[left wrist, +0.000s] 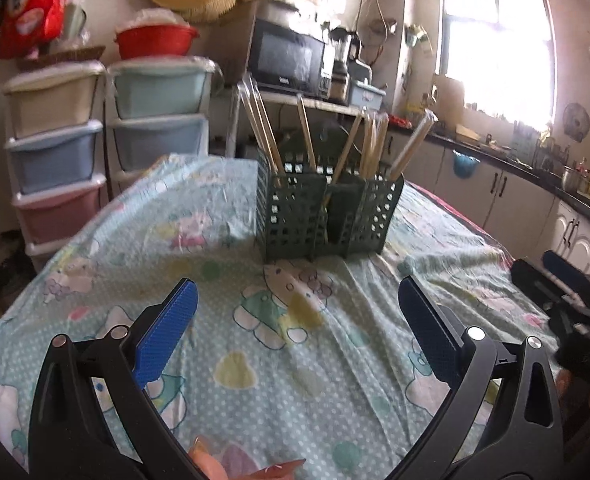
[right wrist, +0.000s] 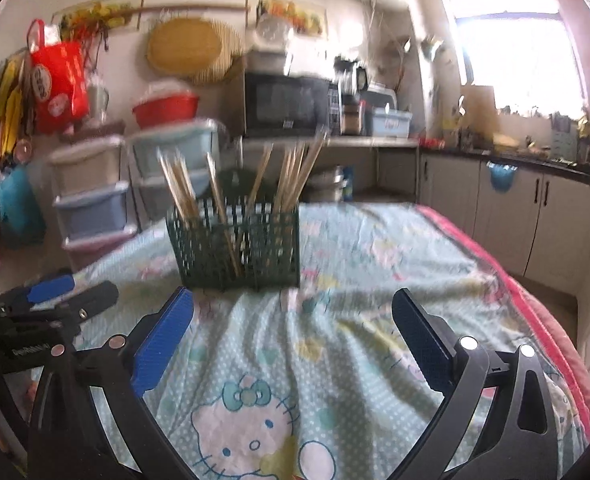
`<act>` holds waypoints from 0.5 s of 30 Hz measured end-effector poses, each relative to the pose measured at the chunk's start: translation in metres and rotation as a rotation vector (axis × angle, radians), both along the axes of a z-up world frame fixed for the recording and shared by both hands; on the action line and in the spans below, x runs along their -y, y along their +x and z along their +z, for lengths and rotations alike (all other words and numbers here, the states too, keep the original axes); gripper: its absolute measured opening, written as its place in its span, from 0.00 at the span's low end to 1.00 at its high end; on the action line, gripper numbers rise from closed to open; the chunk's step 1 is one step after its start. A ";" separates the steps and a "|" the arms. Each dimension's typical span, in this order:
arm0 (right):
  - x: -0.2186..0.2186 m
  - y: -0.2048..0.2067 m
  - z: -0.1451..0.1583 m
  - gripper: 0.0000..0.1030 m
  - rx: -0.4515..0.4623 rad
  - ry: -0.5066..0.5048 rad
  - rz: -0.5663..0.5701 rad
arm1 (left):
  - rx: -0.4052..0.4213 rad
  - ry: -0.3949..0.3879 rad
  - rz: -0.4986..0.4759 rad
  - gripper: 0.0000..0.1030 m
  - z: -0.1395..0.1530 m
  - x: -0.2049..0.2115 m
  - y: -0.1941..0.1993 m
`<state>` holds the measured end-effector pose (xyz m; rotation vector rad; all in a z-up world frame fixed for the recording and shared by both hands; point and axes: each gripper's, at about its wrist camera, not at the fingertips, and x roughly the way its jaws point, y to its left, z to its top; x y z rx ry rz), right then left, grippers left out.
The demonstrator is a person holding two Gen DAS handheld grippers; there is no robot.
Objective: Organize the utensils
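We hold both tongs, left (left wrist: 298, 308) and right (right wrist: 293, 316), spread empty before one green basket (left wrist: 327, 216) on the desk (left wrist: 223, 208), holding perhaps ten chopsticks (left wrist: 307, 132).

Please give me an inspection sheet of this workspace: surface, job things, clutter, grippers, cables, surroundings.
Surface: table under a wrinkled pale green cartoon-cat cloth, with a pink edge on one side.
Job's things: dark green perforated plastic utensil basket stands upright; wooden chopsticks lean inside, spread over its compartments.
Clutter: nothing seen on the cloth near the basket.
Grippers: left gripper and right gripper both empty, jaws wide apart, short of the basket.
Cables: nothing seen.
Surroundings: stacked pastel plastic drawers, black microwave, bright window.
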<state>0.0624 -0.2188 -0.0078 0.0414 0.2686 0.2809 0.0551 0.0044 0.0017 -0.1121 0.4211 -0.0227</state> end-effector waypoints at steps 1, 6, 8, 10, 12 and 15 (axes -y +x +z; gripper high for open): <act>0.001 -0.004 0.001 0.94 0.027 0.005 0.000 | 0.014 0.010 0.008 0.90 0.000 0.001 -0.002; 0.001 -0.012 0.002 0.94 0.096 0.001 0.005 | 0.046 0.007 0.019 0.90 0.001 0.000 -0.006; 0.000 -0.011 0.000 0.94 0.098 -0.008 0.007 | 0.049 0.006 0.021 0.90 0.001 0.000 -0.006; -0.002 -0.011 -0.002 0.94 0.090 -0.011 0.011 | 0.054 0.008 0.018 0.90 0.001 0.000 -0.007; -0.002 -0.011 -0.003 0.94 0.089 -0.009 0.005 | 0.059 0.012 0.015 0.90 0.001 0.002 -0.008; -0.001 -0.010 -0.003 0.94 0.083 -0.003 0.001 | 0.064 0.017 0.011 0.90 0.000 0.003 -0.010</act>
